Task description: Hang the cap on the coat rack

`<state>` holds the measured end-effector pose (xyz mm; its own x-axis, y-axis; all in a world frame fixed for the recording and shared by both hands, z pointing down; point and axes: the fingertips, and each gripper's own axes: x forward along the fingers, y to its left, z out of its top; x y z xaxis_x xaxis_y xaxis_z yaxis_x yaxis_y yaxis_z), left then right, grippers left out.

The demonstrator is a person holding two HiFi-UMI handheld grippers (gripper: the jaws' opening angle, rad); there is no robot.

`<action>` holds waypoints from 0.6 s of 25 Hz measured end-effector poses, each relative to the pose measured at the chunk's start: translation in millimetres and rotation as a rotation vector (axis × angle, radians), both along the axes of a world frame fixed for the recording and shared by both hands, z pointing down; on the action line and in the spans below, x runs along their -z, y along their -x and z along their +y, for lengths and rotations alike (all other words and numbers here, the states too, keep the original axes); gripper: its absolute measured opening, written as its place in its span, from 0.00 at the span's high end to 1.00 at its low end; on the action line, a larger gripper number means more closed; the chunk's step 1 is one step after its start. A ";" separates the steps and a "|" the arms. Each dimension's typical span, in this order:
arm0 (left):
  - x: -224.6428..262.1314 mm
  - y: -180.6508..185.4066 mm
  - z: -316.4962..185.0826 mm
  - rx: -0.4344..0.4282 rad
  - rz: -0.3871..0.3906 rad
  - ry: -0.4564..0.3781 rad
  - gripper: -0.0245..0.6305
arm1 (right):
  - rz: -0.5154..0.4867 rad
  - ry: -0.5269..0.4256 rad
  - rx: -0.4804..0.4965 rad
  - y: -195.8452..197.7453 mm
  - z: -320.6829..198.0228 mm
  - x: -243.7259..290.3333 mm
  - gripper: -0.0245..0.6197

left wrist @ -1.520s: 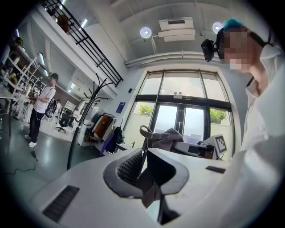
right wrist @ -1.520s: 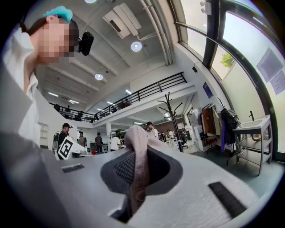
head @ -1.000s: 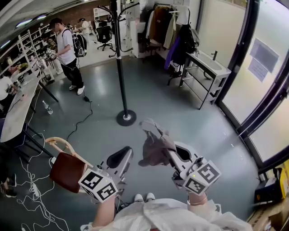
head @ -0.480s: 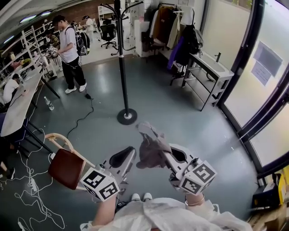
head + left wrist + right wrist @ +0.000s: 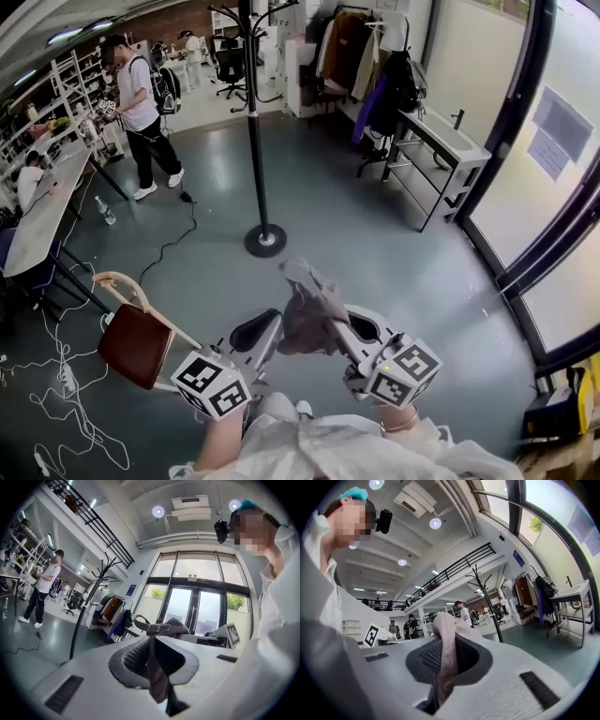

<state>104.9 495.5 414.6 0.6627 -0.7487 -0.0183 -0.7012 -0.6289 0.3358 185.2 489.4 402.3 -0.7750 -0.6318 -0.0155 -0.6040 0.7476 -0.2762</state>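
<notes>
A grey-brown cap point(image 5: 307, 305) hangs crumpled from my right gripper point(image 5: 330, 325), whose jaws are shut on its fabric. In the right gripper view the cloth point(image 5: 446, 644) is pinched between the right gripper point(image 5: 446, 663)'s pads. My left gripper point(image 5: 266, 325) is just left of the cap, shut with nothing in it. From the left gripper point(image 5: 151, 657)'s view, the cap point(image 5: 161, 629) shows ahead. The black coat rack point(image 5: 252, 122) stands farther out on a round base point(image 5: 265, 241), apart from both grippers. The rack also shows as a coat rack point(image 5: 86, 609) at left and a coat rack point(image 5: 488, 606) beyond the right jaws.
A chair point(image 5: 134, 342) with a red-brown seat stands at lower left beside loose cables point(image 5: 61, 375). A person point(image 5: 141, 112) stands at the back left by a long table point(image 5: 37, 225). Hung coats point(image 5: 370, 56) and a metal bench point(image 5: 436, 141) line the back right; glass doors run along the right.
Both grippers have sunk a little and drawn nearer my body, the cap going with the right one. The person at the back has shifted slightly.
</notes>
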 end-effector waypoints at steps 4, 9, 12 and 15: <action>-7.0 -0.6 -5.0 0.008 -0.009 0.000 0.90 | 0.034 0.005 0.019 -4.1 -1.3 -6.1 0.94; -14.2 0.5 -18.5 -0.007 0.030 0.019 0.90 | 0.053 0.020 -0.003 -10.3 -17.9 -9.5 0.94; -14.3 5.1 -29.0 -0.018 0.033 0.013 0.90 | 0.053 0.021 -0.017 -5.0 -35.3 -11.9 0.94; -9.1 17.5 -49.0 -0.015 0.016 0.004 0.90 | 0.045 0.009 -0.022 5.6 -59.4 -9.6 0.94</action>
<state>87.4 446.6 423.7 0.6732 -0.7390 -0.0262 -0.6863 -0.6377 0.3498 179.6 430.0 411.9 -0.7610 -0.6483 0.0248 -0.6318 0.7318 -0.2556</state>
